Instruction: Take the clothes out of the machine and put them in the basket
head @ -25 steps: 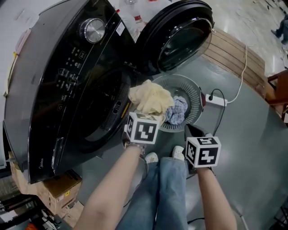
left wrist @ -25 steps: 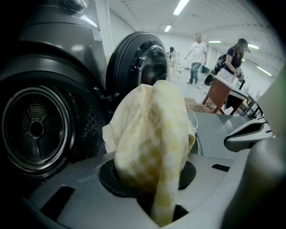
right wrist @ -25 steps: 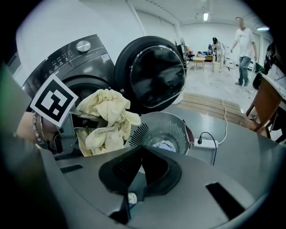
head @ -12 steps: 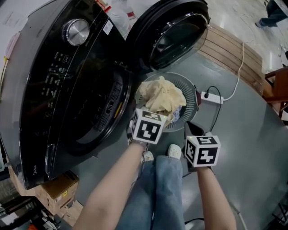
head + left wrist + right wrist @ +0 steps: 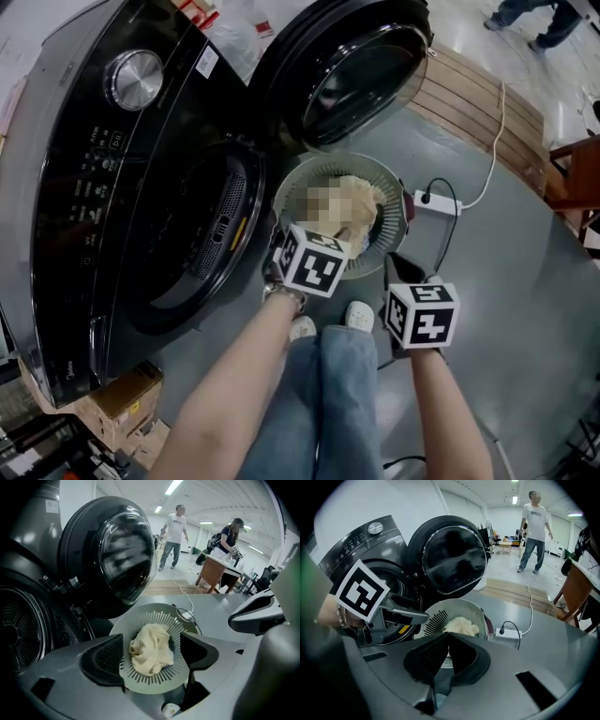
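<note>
At my feet, my jeans (image 5: pixel 328 394) and pale shoes (image 5: pixel 359 314) stand on the grey floor (image 5: pixel 506 281).

1. Left gripper (image 5: pixel 151 658): the fingers (image 5: pixel 105 660) are spread and have just been opening. They pinch nothing. Through the gap between them I see the cream cloth (image 5: pixel 149 644), which lies bunched in the basket (image 5: pixel 154 609) below, clear of both fingers.
2. Right gripper (image 5: pixel 447 651): the fingers are pressed together with nothing between them. It hangs beside the left gripper, on the near side of the basket.

The basket is round and grey-green with a slotted wall. It stands on the floor just in front of the black washing machine (image 5: pixel 94 187). The cream cloth fills its middle.

The drum opening (image 5: pixel 187 234) is to the left of the basket. The round door (image 5: pixel 361 70) stands swung open beyond the basket.

A cardboard box (image 5: pixel 117 394) sits at the foot of the machine. A white power strip (image 5: pixel 433 202) lies on the floor just to the right of the basket, and its cable runs towards the wooden boards (image 5: pixel 478 103).

Farther off, the left gripper view shows a standing person (image 5: pixel 174 529) and another at a desk (image 5: pixel 213 571).
</note>
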Available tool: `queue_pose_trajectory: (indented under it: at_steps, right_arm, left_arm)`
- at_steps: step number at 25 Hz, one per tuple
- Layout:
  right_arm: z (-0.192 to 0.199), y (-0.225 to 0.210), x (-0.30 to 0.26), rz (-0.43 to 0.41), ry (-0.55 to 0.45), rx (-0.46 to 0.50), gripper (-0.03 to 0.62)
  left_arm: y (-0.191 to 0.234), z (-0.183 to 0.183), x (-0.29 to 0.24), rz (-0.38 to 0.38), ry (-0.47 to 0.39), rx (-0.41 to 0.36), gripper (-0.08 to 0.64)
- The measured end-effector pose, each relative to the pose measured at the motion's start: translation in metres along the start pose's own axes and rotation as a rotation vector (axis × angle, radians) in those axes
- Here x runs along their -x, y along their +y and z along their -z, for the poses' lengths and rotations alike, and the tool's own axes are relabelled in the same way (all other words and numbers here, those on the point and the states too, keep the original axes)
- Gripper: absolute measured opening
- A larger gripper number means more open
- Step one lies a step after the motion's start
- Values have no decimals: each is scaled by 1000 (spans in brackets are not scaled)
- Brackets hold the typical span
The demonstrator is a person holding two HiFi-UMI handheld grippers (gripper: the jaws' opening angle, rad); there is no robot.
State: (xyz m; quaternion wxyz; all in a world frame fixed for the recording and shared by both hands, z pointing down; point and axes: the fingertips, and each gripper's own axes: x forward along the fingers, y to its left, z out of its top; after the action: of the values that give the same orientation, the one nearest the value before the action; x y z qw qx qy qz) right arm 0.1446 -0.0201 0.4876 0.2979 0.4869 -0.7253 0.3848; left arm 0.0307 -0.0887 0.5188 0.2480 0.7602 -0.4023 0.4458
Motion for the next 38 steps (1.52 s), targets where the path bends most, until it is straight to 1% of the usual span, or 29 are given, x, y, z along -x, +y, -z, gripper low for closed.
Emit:
queue_pose_trajectory:
  at_steps: [4,9,12,17,25,29,33,38]
  right_arm:
    - [-6,4,4,-2,-2,14,3]
    - [-16,15,20,-8,4,44,3]
    - [-23,23,37,-14,7,62,3]
    - [-37,39,71,-34,0,112,3]
    - [-64,60,131,-28,3,152,3]
    - [-80,78,153,-49,-12,165,3]
    - [-95,93,179,-96,-46,160,3]
    - [-107,113,212,-138,-75,179,3]
  left_arm:
    - [2,-1,8,1,-5,3,357]
    - [4,-1,32,1,-1,30,357]
    - [4,-2,52,0,4,39,356]
    - [4,-11,89,-9,-16,33,351]
    - [1,-30,156,-7,-48,35,339]
    - [8,-37,185,-13,-64,51,334]
    - [6,-46,215,-22,-87,39,325]
    - [7,-55,254,-31,-139,53,300]
